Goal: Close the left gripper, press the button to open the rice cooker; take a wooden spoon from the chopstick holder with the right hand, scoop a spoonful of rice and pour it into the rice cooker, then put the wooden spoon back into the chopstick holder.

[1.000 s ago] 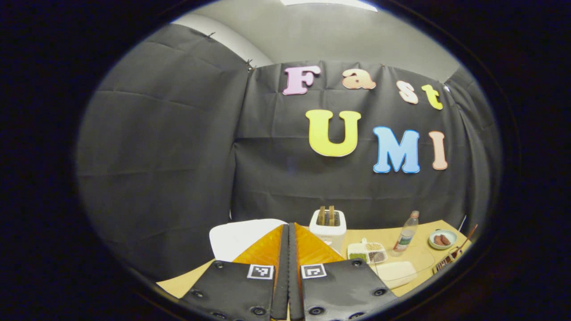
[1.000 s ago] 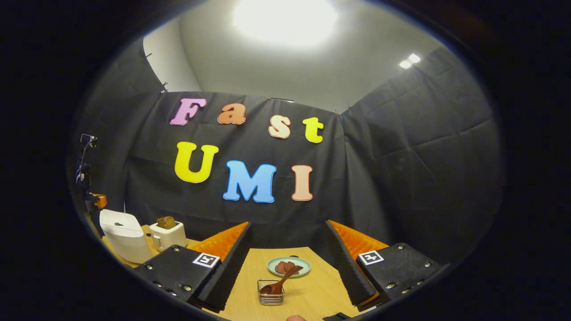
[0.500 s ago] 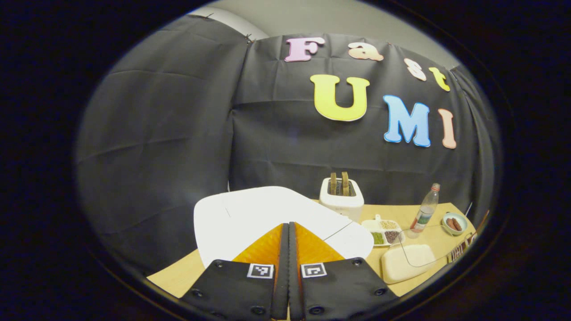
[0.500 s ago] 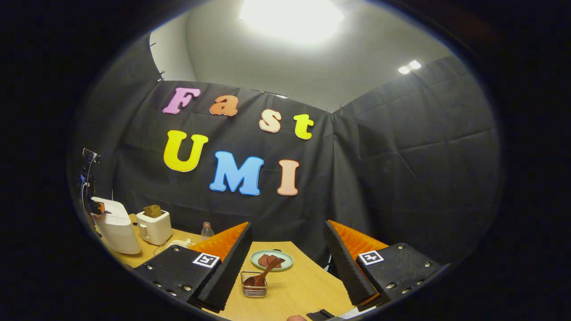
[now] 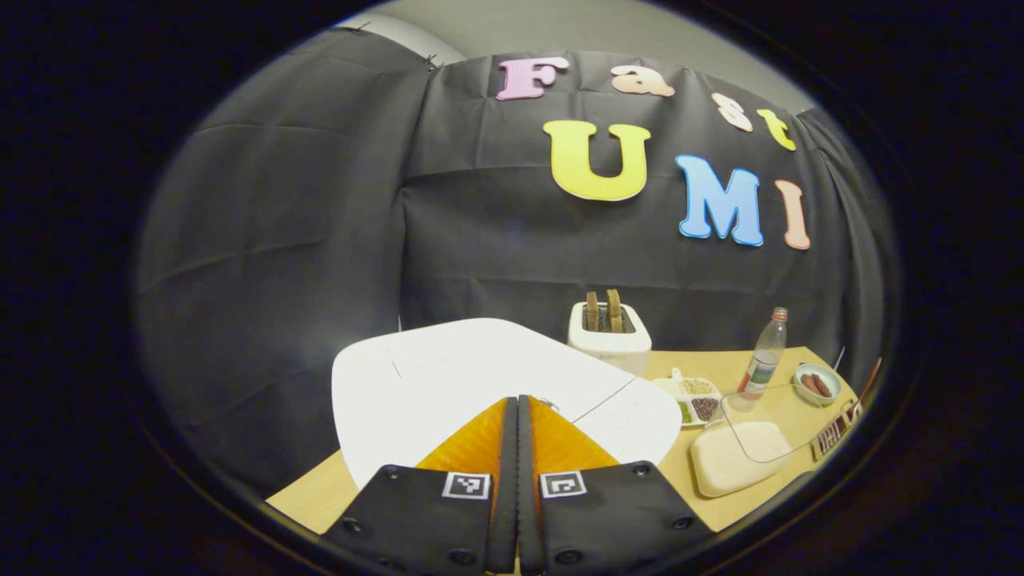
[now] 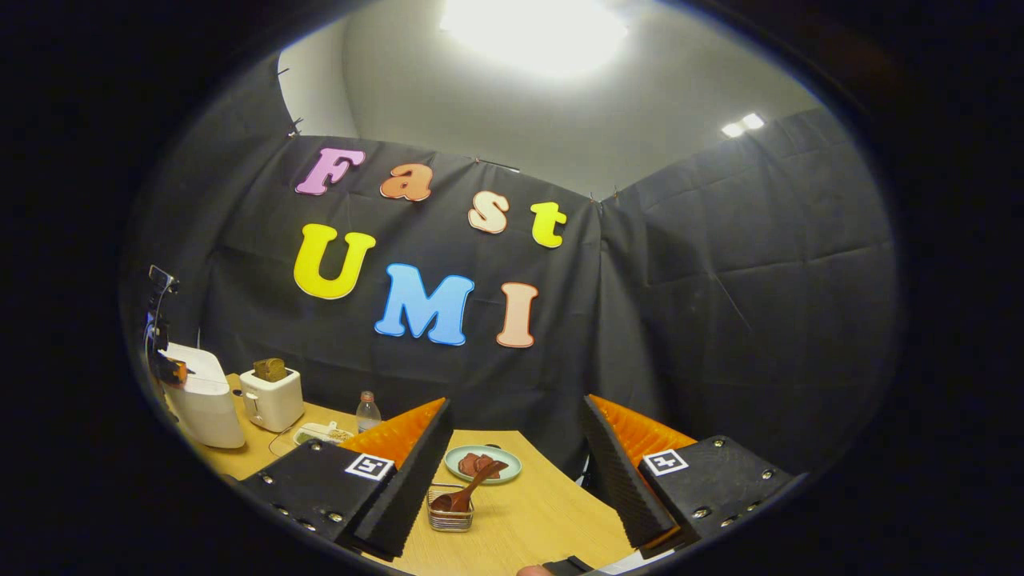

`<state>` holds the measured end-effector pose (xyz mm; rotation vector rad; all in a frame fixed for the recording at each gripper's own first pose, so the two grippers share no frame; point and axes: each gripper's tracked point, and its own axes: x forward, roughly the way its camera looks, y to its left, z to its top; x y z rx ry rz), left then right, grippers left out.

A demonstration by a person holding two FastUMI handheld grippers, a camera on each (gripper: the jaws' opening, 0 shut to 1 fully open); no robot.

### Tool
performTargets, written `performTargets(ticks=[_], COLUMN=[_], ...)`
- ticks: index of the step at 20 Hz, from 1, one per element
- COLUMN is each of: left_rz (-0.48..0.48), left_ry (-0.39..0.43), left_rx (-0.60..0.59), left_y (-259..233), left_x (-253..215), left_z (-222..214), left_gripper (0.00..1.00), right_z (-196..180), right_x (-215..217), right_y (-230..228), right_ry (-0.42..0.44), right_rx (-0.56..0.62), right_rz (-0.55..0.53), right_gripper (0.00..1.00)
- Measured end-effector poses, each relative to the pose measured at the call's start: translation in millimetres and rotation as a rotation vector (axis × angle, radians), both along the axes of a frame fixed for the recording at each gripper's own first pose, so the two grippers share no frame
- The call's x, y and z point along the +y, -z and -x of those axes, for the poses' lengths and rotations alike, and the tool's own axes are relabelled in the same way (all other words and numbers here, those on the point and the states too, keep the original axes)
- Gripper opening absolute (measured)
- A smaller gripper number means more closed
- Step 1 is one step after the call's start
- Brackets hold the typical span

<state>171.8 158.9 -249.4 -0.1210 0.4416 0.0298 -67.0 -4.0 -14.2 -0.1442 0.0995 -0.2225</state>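
Observation:
In the left gripper view my left gripper is shut, its tips low over the front of the white rice cooker; I cannot tell whether they touch the lid, which is down. A clear box of rice lies to the right. In the right gripper view my right gripper is open and empty, above the table. Below and ahead of it stands the wire chopstick holder with the wooden spoon leaning in it. The rice cooker sits far left, with the left gripper at its top.
A white toaster with bread stands behind the cooker. A divided dish of grains, a bottle and a plate of sausages stand along the wooden table. The holder is at the far right.
The left gripper has come down and forward over the cooker, whose lid now looms larger. The right gripper's view has turned a little right, with the holder drifting left; it stays open.

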Motion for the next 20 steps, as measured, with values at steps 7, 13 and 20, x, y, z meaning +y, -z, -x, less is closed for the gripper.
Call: performTargets(ticks=[7, 13, 20], left_rz=[-0.138, -0.22, -0.145], left_ry=[0.017, -0.081, -0.14], left_rx=[-0.002, -0.176, -0.364], left_y=[-15, -107, -222], left_x=[1, 14, 2], left_z=[-6, -6, 34], left_gripper=[0.09, 0.09, 0.23], right_z=[-12, -32, -68], right_x=[1, -12, -31], right_y=[13, 22, 38], right_ry=[-0.057, -0.105, -0.15], right_rx=[0.015, 0.026, 0.036], right_rz=[-0.032, -0.046, -0.107], right_gripper=[0.93, 0.97, 0.97])
